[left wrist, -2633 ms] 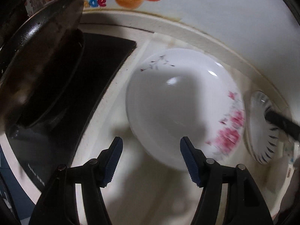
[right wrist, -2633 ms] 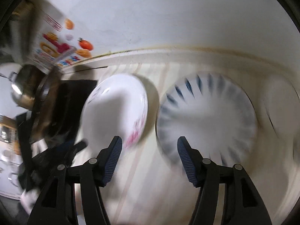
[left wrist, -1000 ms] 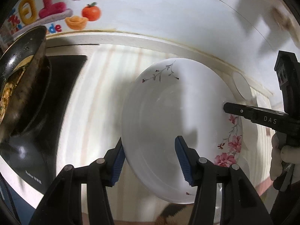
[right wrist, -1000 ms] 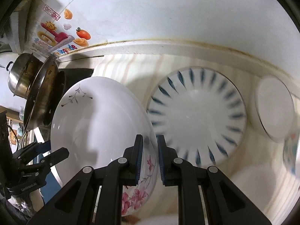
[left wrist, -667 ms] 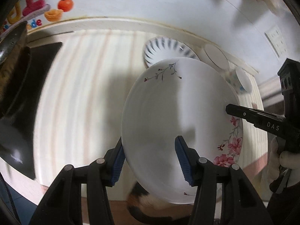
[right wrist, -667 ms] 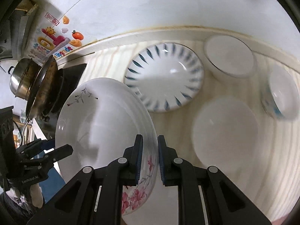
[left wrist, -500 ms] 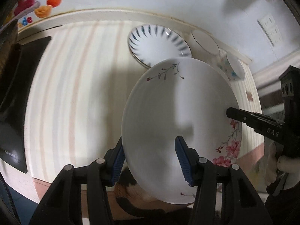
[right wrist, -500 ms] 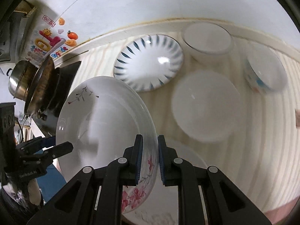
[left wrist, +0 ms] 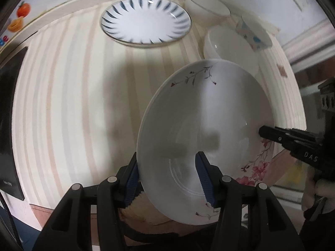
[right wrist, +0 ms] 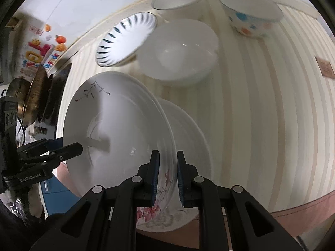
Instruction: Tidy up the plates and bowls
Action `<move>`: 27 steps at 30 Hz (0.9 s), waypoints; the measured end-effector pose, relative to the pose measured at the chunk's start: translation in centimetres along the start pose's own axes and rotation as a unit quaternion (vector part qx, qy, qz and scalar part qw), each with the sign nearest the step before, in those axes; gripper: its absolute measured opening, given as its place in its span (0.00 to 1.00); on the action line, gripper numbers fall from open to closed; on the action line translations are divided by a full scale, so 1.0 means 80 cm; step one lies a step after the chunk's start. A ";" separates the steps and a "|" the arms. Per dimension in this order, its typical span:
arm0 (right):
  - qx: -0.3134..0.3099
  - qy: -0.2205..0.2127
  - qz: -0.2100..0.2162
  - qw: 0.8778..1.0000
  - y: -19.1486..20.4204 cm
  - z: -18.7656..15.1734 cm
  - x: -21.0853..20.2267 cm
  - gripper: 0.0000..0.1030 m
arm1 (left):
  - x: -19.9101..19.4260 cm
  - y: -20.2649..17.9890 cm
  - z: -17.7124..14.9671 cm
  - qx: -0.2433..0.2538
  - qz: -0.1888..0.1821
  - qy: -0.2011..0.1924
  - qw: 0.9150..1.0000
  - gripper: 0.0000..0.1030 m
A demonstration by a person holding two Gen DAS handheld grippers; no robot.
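Striped cream table point(left wrist: 62, 104) runs under both your tools, its front edge close below them; your right tool point(right wrist: 166, 177) is clenched on the rim of the floral plate point(right wrist: 117, 138), held tilted above a second white plate point(right wrist: 188, 146) that only the right view shows; your left tool point(left wrist: 167, 173) straddles the opposite rim point(left wrist: 201, 129), blue pads apart, not clearly pinching. The left view shows bare table to the plate's left; the blue-striped plate point(left wrist: 146, 23) sits by the wall; the white bowl point(right wrist: 178, 50), cup point(right wrist: 178, 0) and dotted bowl point(right wrist: 251, 12) crowd the far side.
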State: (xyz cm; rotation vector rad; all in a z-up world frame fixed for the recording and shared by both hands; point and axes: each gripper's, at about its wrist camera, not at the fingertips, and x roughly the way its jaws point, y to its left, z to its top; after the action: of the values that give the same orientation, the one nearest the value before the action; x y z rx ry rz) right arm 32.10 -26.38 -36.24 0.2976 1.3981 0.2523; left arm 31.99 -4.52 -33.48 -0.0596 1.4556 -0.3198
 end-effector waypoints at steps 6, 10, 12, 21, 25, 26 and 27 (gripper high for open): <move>0.013 0.008 -0.005 1.000 -0.025 -0.010 0.006 0.17 | 0.020 -0.016 -0.003 0.016 0.017 0.025 0.999 0.48; 0.016 0.011 -0.006 1.000 -0.032 -0.014 0.008 0.17 | 0.027 -0.024 -0.005 0.021 0.025 0.034 0.999 0.48; 0.017 0.013 -0.006 1.000 -0.032 -0.014 0.009 0.17 | 0.028 -0.025 -0.006 0.022 0.029 0.037 0.999 0.48; 0.012 0.019 -0.008 1.000 -0.029 -0.014 0.016 0.17 | 0.036 -0.027 -0.006 0.014 0.037 0.047 0.998 0.48; 0.008 0.022 -0.015 1.000 -0.024 -0.011 0.019 0.17 | 0.038 -0.025 -0.004 0.013 0.041 0.048 0.998 0.48; 0.009 0.022 -0.014 1.000 -0.024 -0.011 0.019 0.17 | 0.039 -0.026 -0.004 0.013 0.040 0.048 0.998 0.48; 0.010 0.023 -0.013 1.000 -0.024 -0.010 0.020 0.17 | 0.040 -0.026 -0.004 0.011 0.039 0.048 0.998 0.48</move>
State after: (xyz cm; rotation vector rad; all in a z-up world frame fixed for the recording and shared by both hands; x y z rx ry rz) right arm 31.53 -27.58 -38.47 0.2921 1.4490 0.2240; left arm 31.58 -7.22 -36.12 0.0315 1.5454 -0.2787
